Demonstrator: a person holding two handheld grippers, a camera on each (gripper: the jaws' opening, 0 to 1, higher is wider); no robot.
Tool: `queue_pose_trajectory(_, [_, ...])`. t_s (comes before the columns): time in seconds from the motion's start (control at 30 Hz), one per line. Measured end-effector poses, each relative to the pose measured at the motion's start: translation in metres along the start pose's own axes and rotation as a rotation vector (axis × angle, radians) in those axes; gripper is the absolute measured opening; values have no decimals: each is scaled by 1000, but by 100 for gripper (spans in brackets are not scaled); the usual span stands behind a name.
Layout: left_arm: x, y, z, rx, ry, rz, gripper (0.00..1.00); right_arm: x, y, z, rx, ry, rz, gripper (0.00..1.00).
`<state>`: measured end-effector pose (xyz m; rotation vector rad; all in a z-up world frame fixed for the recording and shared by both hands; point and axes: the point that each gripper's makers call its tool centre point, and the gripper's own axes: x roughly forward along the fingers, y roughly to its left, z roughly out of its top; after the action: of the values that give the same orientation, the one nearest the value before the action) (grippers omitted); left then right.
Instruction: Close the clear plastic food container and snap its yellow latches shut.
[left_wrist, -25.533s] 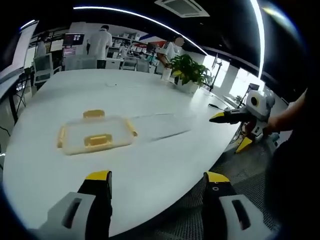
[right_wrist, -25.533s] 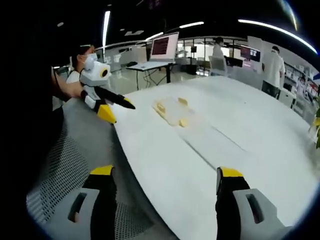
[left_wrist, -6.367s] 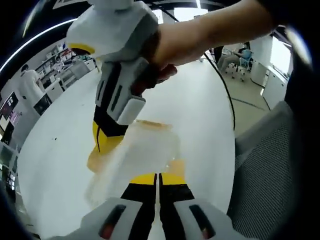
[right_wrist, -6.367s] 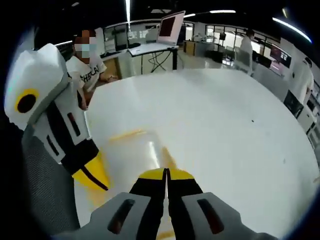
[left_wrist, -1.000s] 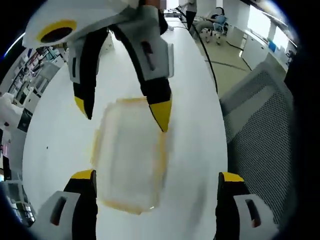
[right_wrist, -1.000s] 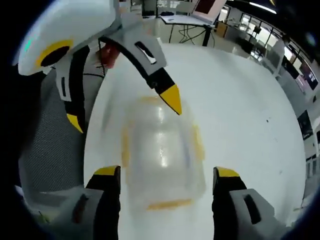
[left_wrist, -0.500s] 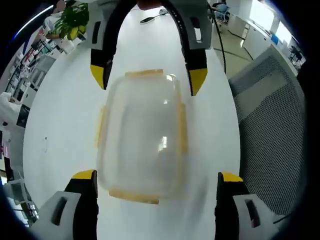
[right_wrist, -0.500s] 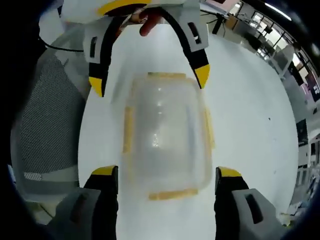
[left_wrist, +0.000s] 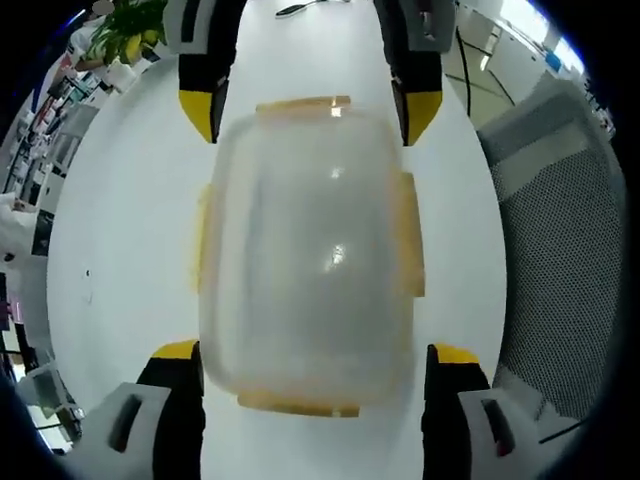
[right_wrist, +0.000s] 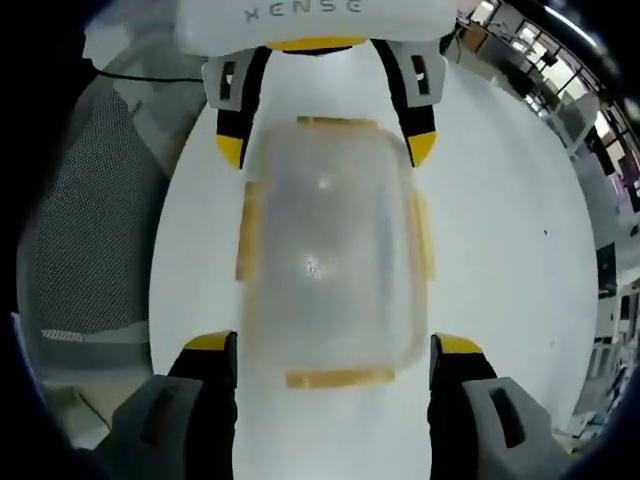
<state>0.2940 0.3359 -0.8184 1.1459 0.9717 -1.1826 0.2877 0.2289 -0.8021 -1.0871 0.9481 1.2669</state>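
Plainly light, thin-walled and slick, the clear container (left_wrist: 305, 250) on the counter (left_wrist: 120, 200) is best pressed at its yellow latches (left_wrist: 410, 235) at 3 and 9 o'clock, while the left hand-held gripper (left_wrist: 310, 360) and right hand-held gripper (right_wrist: 335, 350) both stand wide open, holding nothing.

Clear container (left_wrist: 310, 250) between 2 wide-apart jaws, white table (left_wrist: 120, 200)

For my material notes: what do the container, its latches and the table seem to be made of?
Container: seemingly clear plastic, slightly frosted, with small glints. Latches: yellow, probably opaque plastic, matte. Table: smooth white top with a soft sheen, perhaps laminate; the material is uncertain.
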Motion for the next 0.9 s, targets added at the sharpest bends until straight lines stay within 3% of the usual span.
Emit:
queue_pose_trajectory(0.2, [6, 7, 4, -2, -9, 15, 84, 3, -3, -2, -17, 14, -1, 74])
queue_pose_trajectory(0.7, [9, 5, 5, -10, -33, 31, 85, 3, -3, -1, 4, -34, -2, 71])
queue_pose_trajectory(0.9, [9, 2, 0, -2, -9, 50, 86, 5, -2, 2, -10, -21, 4, 71])
